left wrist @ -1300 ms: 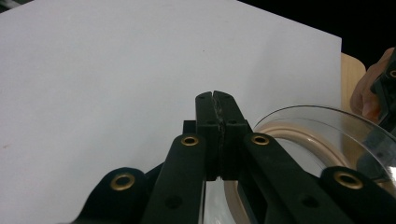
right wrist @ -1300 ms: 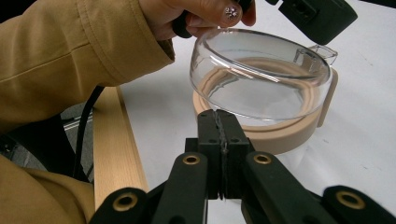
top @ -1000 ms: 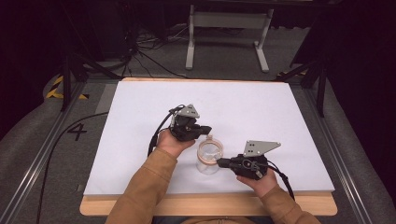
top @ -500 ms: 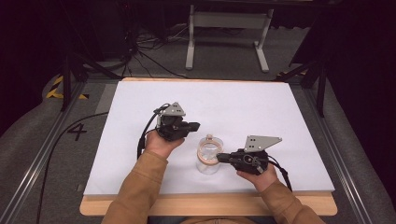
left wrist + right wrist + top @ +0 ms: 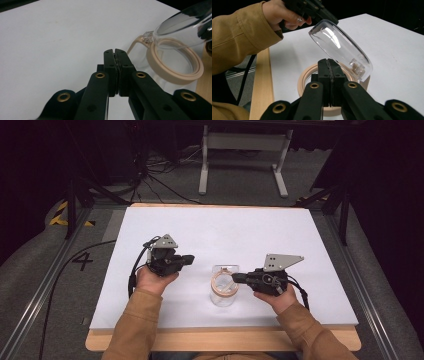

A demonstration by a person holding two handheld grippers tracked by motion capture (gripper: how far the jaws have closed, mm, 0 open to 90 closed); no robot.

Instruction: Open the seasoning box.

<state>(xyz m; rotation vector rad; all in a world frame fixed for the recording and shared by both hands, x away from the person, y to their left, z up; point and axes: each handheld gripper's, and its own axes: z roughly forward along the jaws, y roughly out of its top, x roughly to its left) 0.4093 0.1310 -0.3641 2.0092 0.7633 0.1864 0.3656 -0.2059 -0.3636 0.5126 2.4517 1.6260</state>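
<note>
Clear glass jar [image 5: 223, 287] with a beige rim ring stands near the front edge of the white table [image 5: 250, 235], between the two hands. Its hinged clear lid [image 5: 340, 47] is swung up and tilted back, so the mouth is open; opening looks done, while whether anything is to go in or the lid is to be shut again cannot be told from here. Right gripper [image 5: 236, 278] sits at the jar's rim, its jaws pressed together; in the right gripper view they look closed on the near edge of the beige ring [image 5: 309, 75], though the contact itself is hidden behind them. Left gripper [image 5: 190, 259] hangs just beside the jar, apart from it, jaws together and holding nothing, free for the next step
</note>
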